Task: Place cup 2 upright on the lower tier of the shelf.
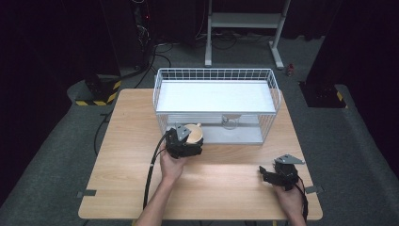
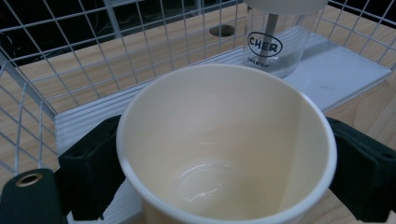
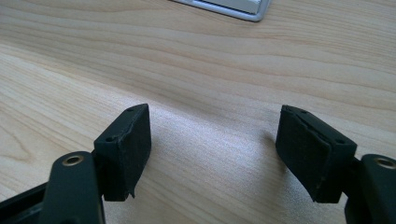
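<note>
Cup (image 2: 224,149) sits clamped in left gripper (image 1: 184,140) at wire rack (image 1: 216,75); next, shelving it; right gripper (image 3: 215,149) gapes, idle.

A pale wooden counter (image 1: 226,179) stands on grey floor (image 1: 47,155); around it, black cables (image 1: 155,52) trail past a yellow-and-black striped base (image 1: 96,96); a white metal frame (image 1: 244,21) stands behind, near a small red thing (image 1: 290,69) too small to tell; a black stand foot (image 1: 322,94) sits at the right.
</note>
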{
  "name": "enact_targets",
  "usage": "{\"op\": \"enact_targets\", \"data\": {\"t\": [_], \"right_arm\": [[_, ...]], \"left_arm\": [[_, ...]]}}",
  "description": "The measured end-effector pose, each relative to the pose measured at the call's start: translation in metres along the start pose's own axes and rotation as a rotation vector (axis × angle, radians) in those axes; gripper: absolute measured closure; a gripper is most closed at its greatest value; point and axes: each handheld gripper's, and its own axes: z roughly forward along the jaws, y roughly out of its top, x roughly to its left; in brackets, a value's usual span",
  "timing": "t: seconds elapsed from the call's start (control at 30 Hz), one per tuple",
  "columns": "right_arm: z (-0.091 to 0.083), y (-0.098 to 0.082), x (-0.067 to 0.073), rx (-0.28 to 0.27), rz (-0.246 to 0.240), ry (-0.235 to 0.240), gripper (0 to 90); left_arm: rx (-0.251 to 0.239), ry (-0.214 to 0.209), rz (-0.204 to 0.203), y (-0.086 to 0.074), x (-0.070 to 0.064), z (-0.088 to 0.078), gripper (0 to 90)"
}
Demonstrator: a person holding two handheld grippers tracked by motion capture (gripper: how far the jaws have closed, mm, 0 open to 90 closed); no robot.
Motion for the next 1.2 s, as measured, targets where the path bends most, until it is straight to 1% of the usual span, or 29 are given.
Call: {"op": "enact_targets", "data": {"t": [0.07,0.17,0.3,0.43,0.53,0.7,0.77,0.83,1.2], "right_arm": [[0.000,0.000,0.000,0.000,0.000,0.000,26.7],[0.000,0.000,0.000,0.000,-0.001,0.000,26.6],[0.000,0.000,0.000,0.000,0.000,0.000,26.7],[0.000,0.000,0.000,0.000,0.000,0.000,26.6],[0.000,0.000,0.000,-0.001,-0.001,0.000,26.6],[0.000,0.000,0.000,-0.001,-0.001,0.000,26.7],[0.000,0.000,0.000,0.000,0.000,0.000,26.7],[0.000,0.000,0.000,0.000,0.000,0.000,26.6],[0.000,0.000,0.000,0.000,0.000,0.000,26.7]], "left_arm": [[-0.009,0.001,-0.005,0.001,0.001,0.003,10.2],[-0.011,-0.008,-0.029,0.000,0.003,0.007,10.3],[-0.003,0.006,-0.034,-0.002,0.006,0.013,10.3],[-0.002,0.014,-0.018,-0.004,0.005,0.017,10.4],[-0.004,0.010,-0.027,-0.004,0.006,0.018,10.3],[0.009,0.001,-0.038,-0.006,0.012,0.019,10.2],[0.009,0.001,-0.037,-0.006,0.012,0.019,10.2],[0.007,0.001,-0.029,-0.006,0.012,0.020,10.1],[-0.019,0.014,-0.033,-0.007,0.016,0.026,9.9]]}}
